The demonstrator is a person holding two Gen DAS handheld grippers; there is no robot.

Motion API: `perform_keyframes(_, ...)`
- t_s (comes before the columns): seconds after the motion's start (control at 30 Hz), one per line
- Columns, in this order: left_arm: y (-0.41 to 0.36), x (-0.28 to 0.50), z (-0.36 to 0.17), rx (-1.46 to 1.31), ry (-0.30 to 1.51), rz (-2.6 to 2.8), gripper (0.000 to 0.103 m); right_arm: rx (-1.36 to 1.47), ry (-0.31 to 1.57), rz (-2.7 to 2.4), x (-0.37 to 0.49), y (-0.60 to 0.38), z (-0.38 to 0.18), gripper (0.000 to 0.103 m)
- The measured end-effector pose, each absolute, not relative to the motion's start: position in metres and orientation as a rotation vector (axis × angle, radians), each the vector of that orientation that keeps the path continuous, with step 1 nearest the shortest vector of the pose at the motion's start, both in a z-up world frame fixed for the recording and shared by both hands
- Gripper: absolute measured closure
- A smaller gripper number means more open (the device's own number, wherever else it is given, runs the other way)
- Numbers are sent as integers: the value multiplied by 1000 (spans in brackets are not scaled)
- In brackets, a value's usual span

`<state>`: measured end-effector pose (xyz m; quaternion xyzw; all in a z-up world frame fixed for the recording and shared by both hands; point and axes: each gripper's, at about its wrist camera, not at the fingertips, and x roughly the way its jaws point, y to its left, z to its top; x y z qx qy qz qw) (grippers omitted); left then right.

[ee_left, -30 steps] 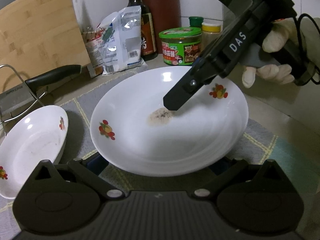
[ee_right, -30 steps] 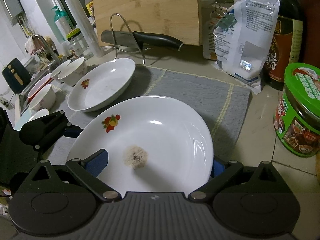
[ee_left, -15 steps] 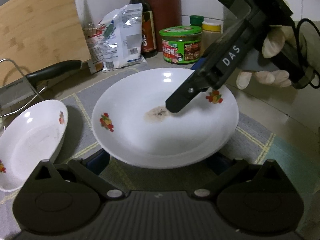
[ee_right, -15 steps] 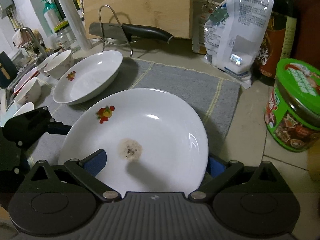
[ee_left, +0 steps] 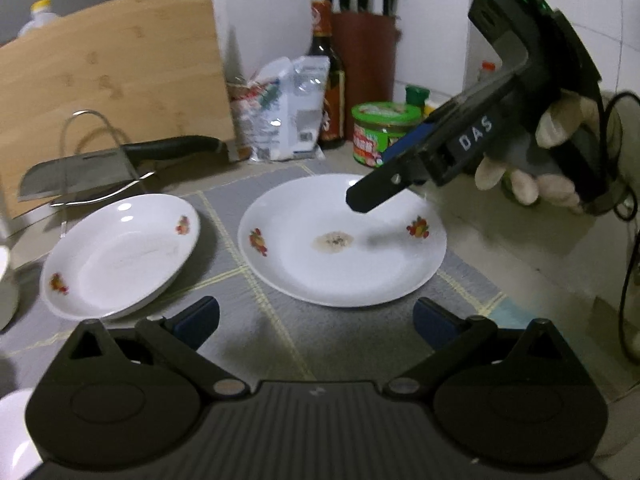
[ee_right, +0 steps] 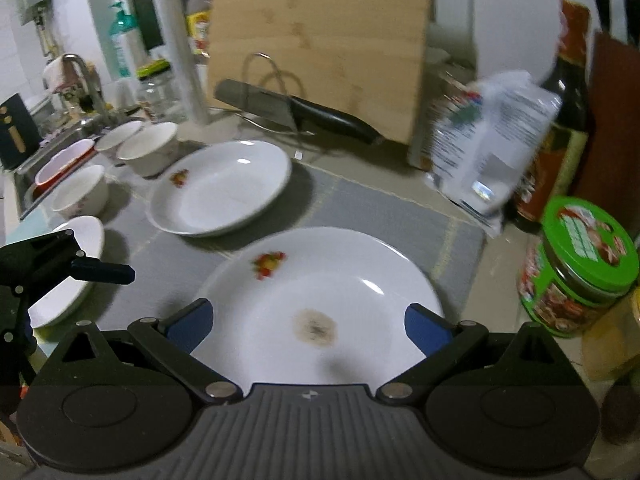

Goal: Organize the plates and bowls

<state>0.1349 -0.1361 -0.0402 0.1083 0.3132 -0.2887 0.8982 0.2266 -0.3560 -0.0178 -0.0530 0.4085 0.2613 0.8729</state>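
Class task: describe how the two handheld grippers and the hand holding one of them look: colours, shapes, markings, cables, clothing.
Both grippers, left gripper and right gripper, are black with ribbed bodies, round pivot housings and blue finger pads. The right one carries white "DAS" lettering. A black cable hangs nearby. The hand wears a pale glove.

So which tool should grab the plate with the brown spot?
Probably the right tool: it sits open over the spotted plate. The left tool is open too, but short of the rim.
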Motion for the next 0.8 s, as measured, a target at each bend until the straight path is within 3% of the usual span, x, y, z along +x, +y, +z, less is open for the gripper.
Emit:
perform_keyframes(0.33, -79, 85, -22, 179, 621, -442, 1, -128, 839, 680, 192, -279, -7, 0)
perform_keyframes(0.8, 12, 28, -30, 133, 663, -212, 1, -137, 955, 786, 151, -182, -41, 0)
